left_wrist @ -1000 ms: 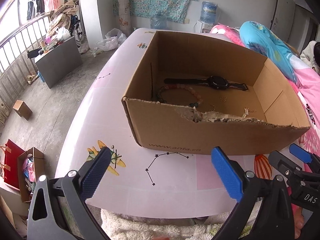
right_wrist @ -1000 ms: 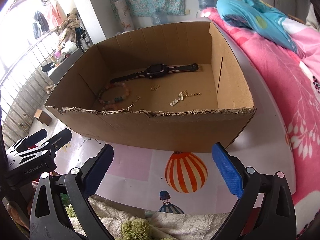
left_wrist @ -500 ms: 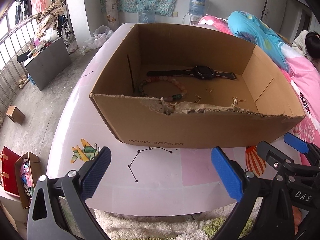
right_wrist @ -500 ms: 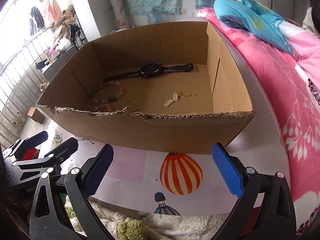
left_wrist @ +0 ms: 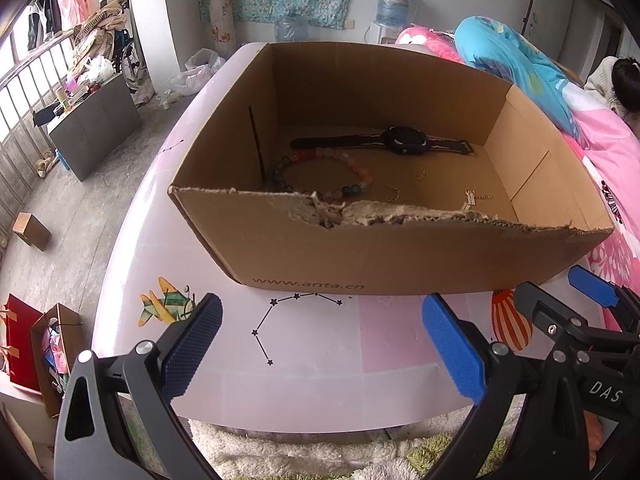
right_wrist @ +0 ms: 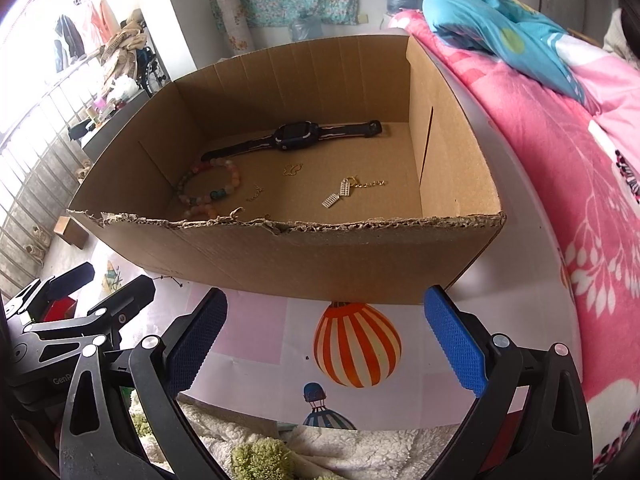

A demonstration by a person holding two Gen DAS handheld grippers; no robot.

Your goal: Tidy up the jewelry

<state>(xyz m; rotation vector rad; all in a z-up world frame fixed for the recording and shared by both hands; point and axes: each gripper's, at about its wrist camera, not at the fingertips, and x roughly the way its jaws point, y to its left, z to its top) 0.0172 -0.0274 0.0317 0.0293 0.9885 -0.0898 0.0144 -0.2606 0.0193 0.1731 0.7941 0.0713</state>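
An open cardboard box (left_wrist: 360,256) (right_wrist: 280,264) with a torn front edge sits on a pale table. On its floor lie a black watch (left_wrist: 404,142) (right_wrist: 296,134), a pastel bead bracelet (left_wrist: 352,168) (right_wrist: 234,178), a gold chain with charms (right_wrist: 344,192) (left_wrist: 474,198) and small gold pieces (right_wrist: 293,169). My left gripper (left_wrist: 320,344) hangs open over the table in front of the box, nothing between its blue pads. My right gripper (right_wrist: 324,344) is open too, in front of the box's right half, and shows at the right of the left wrist view.
The table (left_wrist: 312,344) carries printed pictures: a striped balloon (right_wrist: 356,346), a plane, a star line. A pink bedspread (right_wrist: 580,184) with a blue pillow lies to the right. A fluffy rug sits below the near table edge. Left is floor with boxes, bags and a railing.
Both grippers have shifted a little and risen, so the box sits more centred and I see further into it. Nothing in the box has moved. Both stay open.
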